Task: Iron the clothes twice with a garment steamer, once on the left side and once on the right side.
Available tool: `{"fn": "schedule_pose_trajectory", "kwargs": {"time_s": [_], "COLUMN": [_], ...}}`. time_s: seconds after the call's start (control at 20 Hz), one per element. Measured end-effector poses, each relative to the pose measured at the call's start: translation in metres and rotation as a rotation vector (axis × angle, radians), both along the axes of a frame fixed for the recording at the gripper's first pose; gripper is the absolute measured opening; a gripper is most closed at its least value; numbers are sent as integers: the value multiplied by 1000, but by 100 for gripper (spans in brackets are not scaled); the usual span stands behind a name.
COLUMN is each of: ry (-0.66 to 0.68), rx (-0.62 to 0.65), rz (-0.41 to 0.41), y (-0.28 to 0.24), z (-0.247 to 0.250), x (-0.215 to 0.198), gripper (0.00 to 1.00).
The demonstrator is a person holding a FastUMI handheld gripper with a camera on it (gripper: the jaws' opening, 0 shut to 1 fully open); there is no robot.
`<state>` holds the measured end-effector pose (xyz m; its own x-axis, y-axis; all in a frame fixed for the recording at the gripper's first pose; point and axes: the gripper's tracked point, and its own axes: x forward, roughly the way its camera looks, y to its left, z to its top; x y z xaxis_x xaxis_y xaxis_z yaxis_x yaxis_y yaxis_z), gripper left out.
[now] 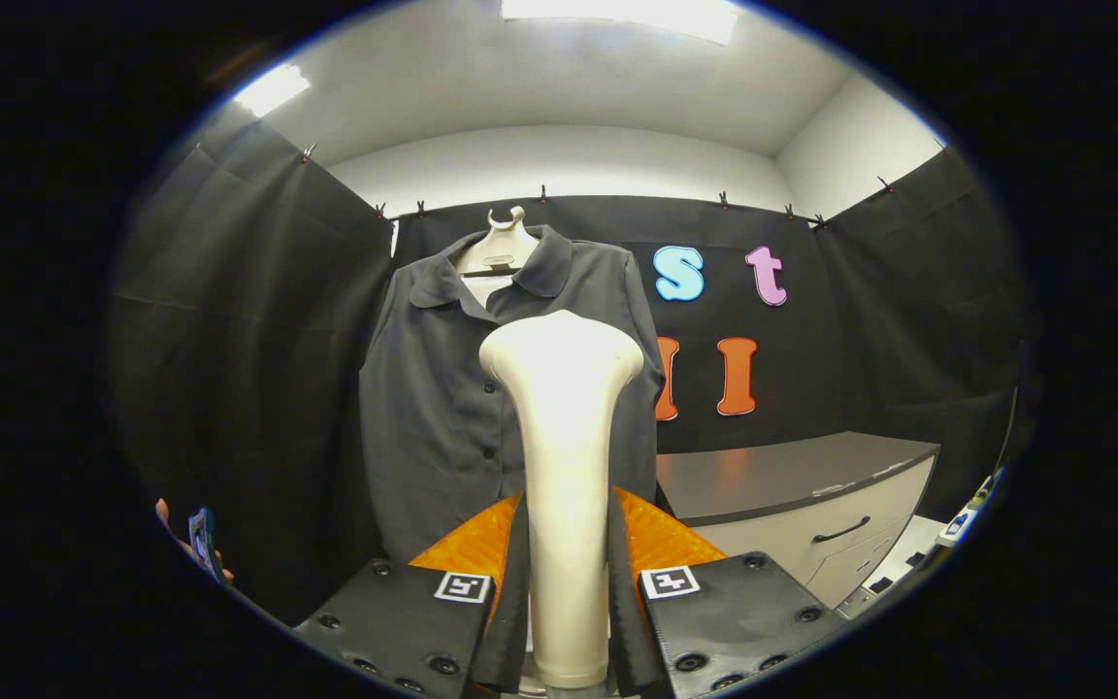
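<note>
Upright between the fingers of the gripper point(567, 582), which clamp its handle from both sides, the steamer point(564, 466) stands just before the dark shirt point(433, 408) hanging on its hanger, so each pass should probably run slowly and close to the cloth.

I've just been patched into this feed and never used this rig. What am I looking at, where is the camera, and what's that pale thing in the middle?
The camera rides on a hand-held gripper and looks forward along its two fingers. Both fingers press on the pale thing: the steamer, held upright with its wide head on top. Beyond it a dark shirt hangs on a hanger against the black cloth wall. Right of the shirt stands a cabinet with a dark top. A hand holding something small shows low beside the shirt.
</note>
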<state>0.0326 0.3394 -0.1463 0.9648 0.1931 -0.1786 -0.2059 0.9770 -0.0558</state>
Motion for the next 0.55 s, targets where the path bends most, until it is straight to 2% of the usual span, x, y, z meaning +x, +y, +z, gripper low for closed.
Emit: {"fn": "schedule_pose_trajectory", "kwargs": {"time_s": [0.55], "ry": [7], "rx": [36], "rz": [-15], "y": [-7], "z": [2], "x": [6], "gripper": [43]}}
